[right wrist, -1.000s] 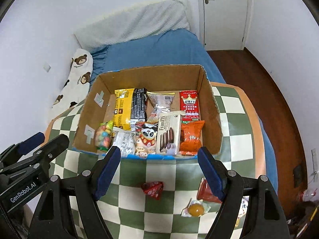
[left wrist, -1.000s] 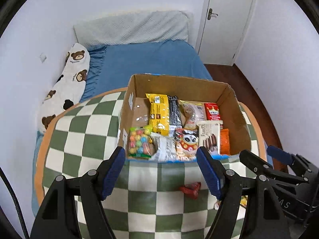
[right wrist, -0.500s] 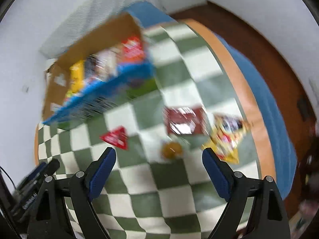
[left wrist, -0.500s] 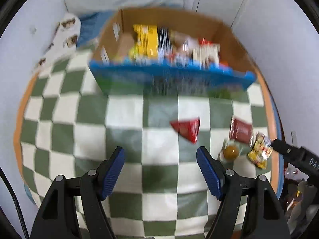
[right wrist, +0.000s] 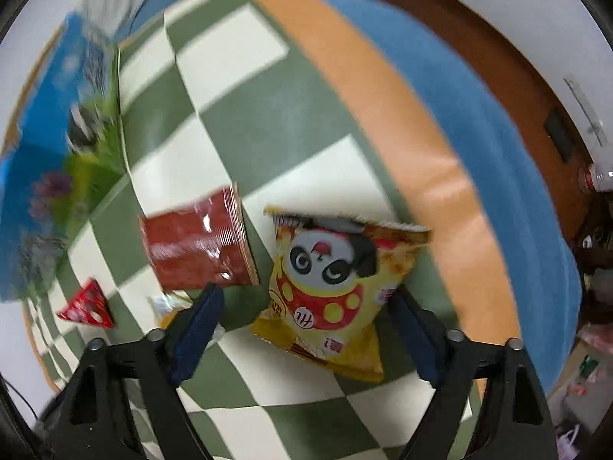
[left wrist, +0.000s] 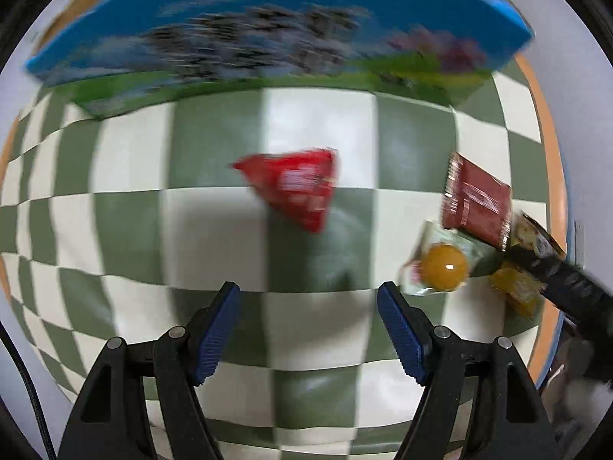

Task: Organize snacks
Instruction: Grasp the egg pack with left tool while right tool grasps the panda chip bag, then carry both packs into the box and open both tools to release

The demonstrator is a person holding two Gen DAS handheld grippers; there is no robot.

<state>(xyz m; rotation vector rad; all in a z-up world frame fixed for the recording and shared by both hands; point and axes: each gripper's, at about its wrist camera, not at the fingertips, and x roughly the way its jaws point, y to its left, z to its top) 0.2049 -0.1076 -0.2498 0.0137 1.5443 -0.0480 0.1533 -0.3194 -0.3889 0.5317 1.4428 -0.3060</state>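
Observation:
My left gripper point(left wrist: 308, 301) is open, low over the checkered cloth, just short of a small red triangular snack packet point(left wrist: 297, 188). A clear packet with an orange ball point(left wrist: 442, 264) and a dark red packet point(left wrist: 477, 201) lie to its right. My right gripper point(right wrist: 306, 306) is open, its fingers either side of a yellow panda snack bag point(right wrist: 329, 283). The dark red packet point(right wrist: 197, 249) lies to its left, the red triangular packet point(right wrist: 86, 304) further left. The snack box's blue printed front point(left wrist: 268, 34) is blurred at the top.
The checkered cloth's orange border point(right wrist: 387, 99) and the table edge run close to the panda bag on the right, with blue bedding point(right wrist: 479, 107) and brown floor beyond. The box point(right wrist: 49, 145) stands at far left in the right wrist view.
Both grippers have dropped from above the box toward the cloth. The left one closed in on the red triangular packet; the right swung right and down over the panda bag. Both stay open.

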